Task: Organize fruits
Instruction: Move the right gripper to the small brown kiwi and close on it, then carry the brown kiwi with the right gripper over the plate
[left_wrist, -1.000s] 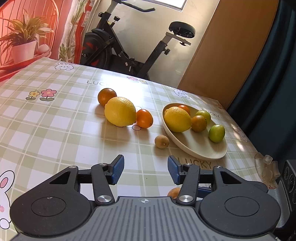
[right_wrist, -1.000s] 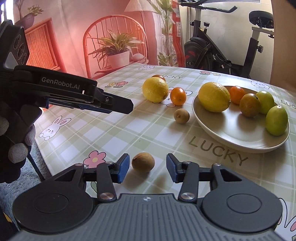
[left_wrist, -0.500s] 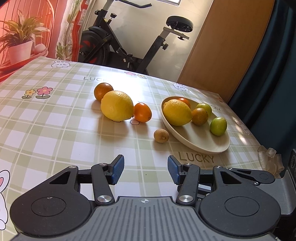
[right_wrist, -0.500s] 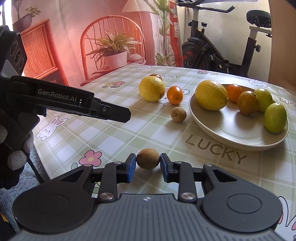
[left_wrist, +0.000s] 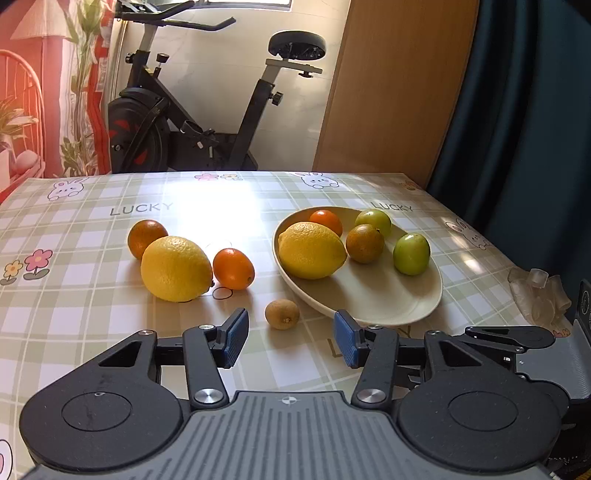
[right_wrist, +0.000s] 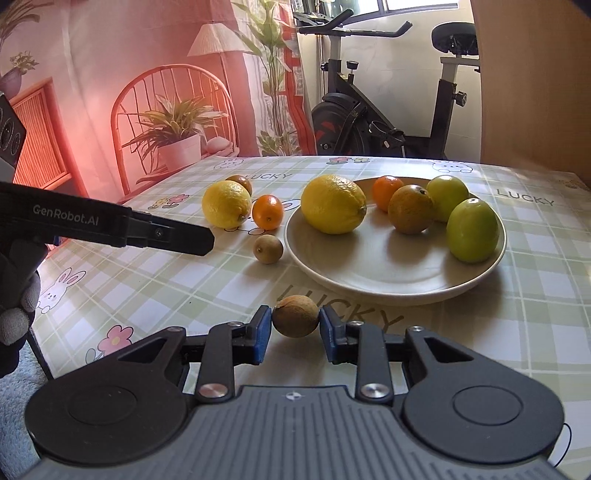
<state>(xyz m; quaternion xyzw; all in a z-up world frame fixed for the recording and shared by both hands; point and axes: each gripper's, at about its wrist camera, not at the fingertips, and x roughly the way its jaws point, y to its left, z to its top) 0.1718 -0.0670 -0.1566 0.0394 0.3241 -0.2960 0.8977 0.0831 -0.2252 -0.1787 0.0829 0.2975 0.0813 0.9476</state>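
My right gripper (right_wrist: 295, 332) is shut on a small brown fruit (right_wrist: 295, 320) and holds it just above the table, in front of the cream plate (right_wrist: 369, 273). The plate holds a lemon (right_wrist: 333, 209), an orange (right_wrist: 386, 192), a brownish orange (right_wrist: 410, 209) and two green fruits (right_wrist: 472, 229). On the cloth to its left lie a lemon (left_wrist: 176, 268), a small orange (left_wrist: 233, 268), a dark orange (left_wrist: 146, 237) and a small brown fruit (left_wrist: 282, 314). My left gripper (left_wrist: 291, 343) is open and empty, just short of that brown fruit.
The table (left_wrist: 92, 314) has a green checked cloth. The right gripper's body (left_wrist: 524, 343) shows at the right of the left wrist view, the left gripper (right_wrist: 110, 225) at the left of the right wrist view. An exercise bike (left_wrist: 192, 122) stands behind.
My right gripper closed on the small brown fruit and carried it forward toward the plate. My left gripper moved forward and turned right, closer to the other brown fruit, still open.
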